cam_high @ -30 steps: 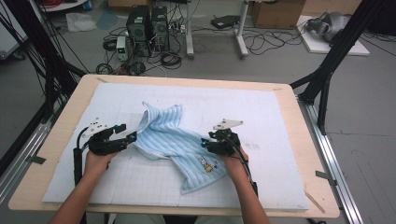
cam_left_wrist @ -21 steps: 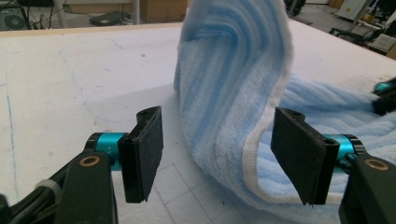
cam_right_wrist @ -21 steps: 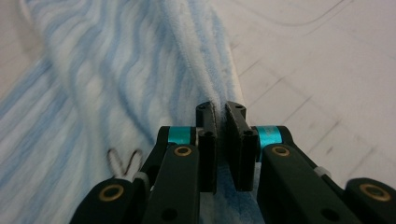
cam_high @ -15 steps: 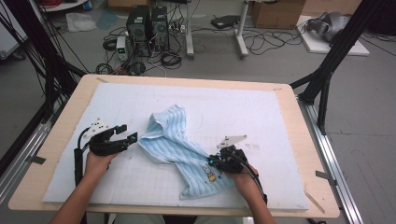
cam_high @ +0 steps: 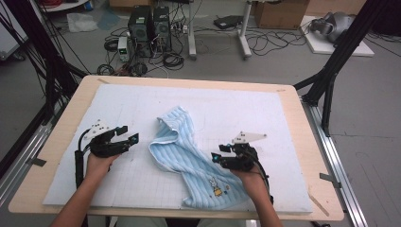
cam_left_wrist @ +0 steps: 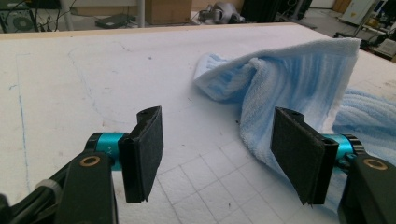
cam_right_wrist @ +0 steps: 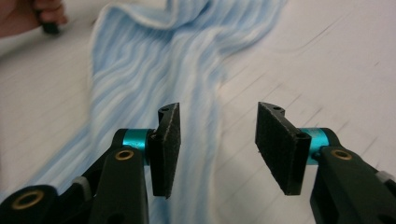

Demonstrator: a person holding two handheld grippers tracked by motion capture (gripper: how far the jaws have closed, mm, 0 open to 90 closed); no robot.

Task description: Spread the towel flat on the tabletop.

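Note:
A light blue striped towel (cam_high: 182, 151) lies crumpled in a diagonal band on the white mat, with a small cartoon print near its front end. My left gripper (cam_high: 128, 133) hovers open just left of the towel, nothing between its jaws. In the left gripper view the open gripper (cam_left_wrist: 218, 156) faces the towel's raised fold (cam_left_wrist: 299, 79) ahead and to the right. My right gripper (cam_high: 219, 152) is open at the towel's right edge. In the right gripper view the open gripper (cam_right_wrist: 217, 144) sits over that edge, and the towel (cam_right_wrist: 154, 60) stretches away beyond it.
The white gridded mat (cam_high: 283, 123) covers most of a wooden table (cam_high: 309, 156). Black frame struts (cam_high: 331, 71) stand at both sides. Computer cases (cam_high: 149, 23) and cables sit on the floor behind. The other hand (cam_right_wrist: 28, 14) shows far off in the right gripper view.
The towel has dropped from its lifted, stretched shape and settled on the mat. The right gripper moved toward the front and back a little; the left drew slightly away to the left.

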